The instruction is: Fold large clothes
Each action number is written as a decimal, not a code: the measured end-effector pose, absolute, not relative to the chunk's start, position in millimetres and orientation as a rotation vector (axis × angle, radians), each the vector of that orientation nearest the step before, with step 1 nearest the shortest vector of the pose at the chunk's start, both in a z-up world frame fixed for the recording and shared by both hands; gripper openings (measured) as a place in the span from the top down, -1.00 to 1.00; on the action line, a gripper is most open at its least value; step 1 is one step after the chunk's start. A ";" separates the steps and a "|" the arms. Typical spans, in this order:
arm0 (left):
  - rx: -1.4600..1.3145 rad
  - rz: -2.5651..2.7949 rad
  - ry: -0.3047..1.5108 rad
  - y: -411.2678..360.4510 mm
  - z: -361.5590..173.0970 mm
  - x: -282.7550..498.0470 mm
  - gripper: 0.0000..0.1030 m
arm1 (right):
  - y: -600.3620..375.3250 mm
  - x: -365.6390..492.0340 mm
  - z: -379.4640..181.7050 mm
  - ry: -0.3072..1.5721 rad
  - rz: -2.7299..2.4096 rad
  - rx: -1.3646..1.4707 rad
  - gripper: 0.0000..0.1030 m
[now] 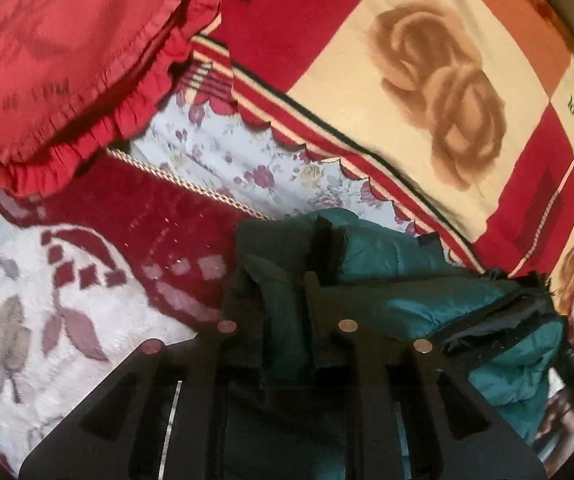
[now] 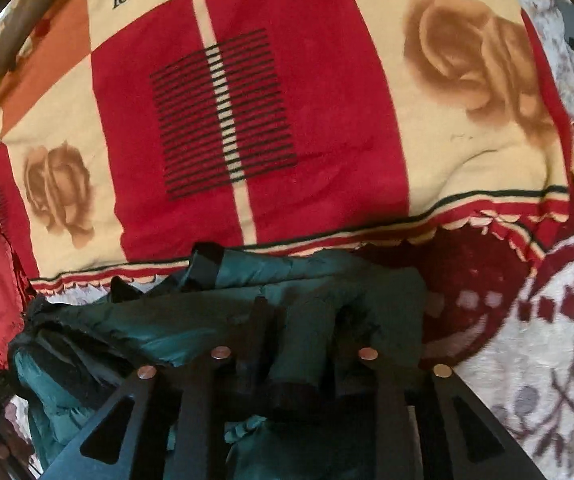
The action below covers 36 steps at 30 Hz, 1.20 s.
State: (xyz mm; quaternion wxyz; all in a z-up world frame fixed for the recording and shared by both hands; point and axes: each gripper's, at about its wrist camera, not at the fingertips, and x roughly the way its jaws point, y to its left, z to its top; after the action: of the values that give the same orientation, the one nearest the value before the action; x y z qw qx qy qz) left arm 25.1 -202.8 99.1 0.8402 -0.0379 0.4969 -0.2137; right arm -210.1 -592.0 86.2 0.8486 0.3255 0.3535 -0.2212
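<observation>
While a bed serves as the folding surface, its patchwork blanket [image 2: 247,120] of red and cream squares, printed with roses and the word "love", is seen spread flat across most of both views, presumably to give the large garment a broad, soft base. Beside the blanket's scalloped border, a white and maroon floral coverlet [image 1: 27,280] is laid, and a red frilled cushion [image 1: 59,52] is pushed toward one corner, apparently out of the working area. Near the blanket's edge, a dark green padded jacket [image 2: 175,320] is bunched in a loose heap, with black lining and trim exposed, so the fold is judged unfinished. A fold of the jacket's green fabric is pinched between the closed-in fingers of the left gripper [image 1: 283,280], seemingly so that one side can be lifted or drawn over. A sleeve-like roll of the same fabric is clamped in the right gripper [image 2: 303,320], its jaws drawn against the cloth, most likely so the opposite side can be held taut while the garment is straightened.
</observation>
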 end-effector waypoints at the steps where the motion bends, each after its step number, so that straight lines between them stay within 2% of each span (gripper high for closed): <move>1: -0.083 -0.465 1.059 -202.7 99.4 26.4 0.64 | -593.7 -213.1 88.8 0.727 -0.456 0.702 0.37; 2: -0.087 -0.482 1.068 -202.0 101.3 27.9 0.62 | -594.9 -215.0 92.5 0.713 -0.447 0.708 0.23; 4: -0.110 -0.527 1.083 -197.7 109.2 30.2 0.57 | -596.7 -223.2 107.1 0.655 -0.427 0.715 -0.26; 5: -0.129 -0.543 1.083 -195.2 113.4 30.2 0.50 | -596.2 -227.5 115.3 0.630 -0.434 0.712 -0.70; 6: -0.158 -0.559 1.077 -191.3 119.2 29.5 0.43 | -593.9 -233.3 126.7 0.597 -0.453 0.696 -0.79; 10: -0.235 -0.536 0.939 -172.6 147.1 16.5 -0.44 | -572.6 -245.8 161.2 0.562 -0.390 0.640 -0.79; 11: -0.246 -0.525 0.904 -169.1 152.3 11.2 -0.51 | -564.6 -248.1 165.5 0.553 -0.369 0.630 -0.79; 13: -0.250 -0.534 0.882 -166.8 157.9 1.5 -0.51 | -538.2 -244.4 169.8 0.562 -0.297 0.587 -0.79; 16: -0.208 -0.541 0.884 -175.2 154.3 -13.3 -0.51 | -492.1 -215.5 156.2 0.673 -0.217 0.487 -0.79; 17: -0.177 -0.538 0.889 -180.6 150.6 -16.6 -0.51 | -480.4 -207.5 151.5 0.702 -0.197 0.456 -0.76; 20: -0.054 -0.510 0.913 -201.9 133.5 -26.3 -0.51 | -439.2 -170.6 135.5 0.787 -0.165 0.282 -0.46; 24: 0.099 -0.418 0.945 -220.7 103.2 -23.5 -0.51 | -424.6 -123.9 110.6 0.854 -0.243 0.138 -0.45; 30: 0.036 -0.421 1.007 -215.5 70.5 -4.2 -0.59 | -461.3 -90.9 64.8 0.912 -0.295 0.295 -0.47; 36: 0.028 -0.413 1.039 -219.1 59.7 1.0 -0.62 | -460.9 -90.1 53.4 0.911 -0.295 0.296 -0.50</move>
State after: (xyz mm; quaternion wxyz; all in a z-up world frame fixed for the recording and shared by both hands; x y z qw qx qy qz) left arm 1.0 -219.1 59.7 0.8478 0.0133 0.4926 -0.1958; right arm -90.1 -460.9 53.4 0.8769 0.1421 0.4368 -0.1416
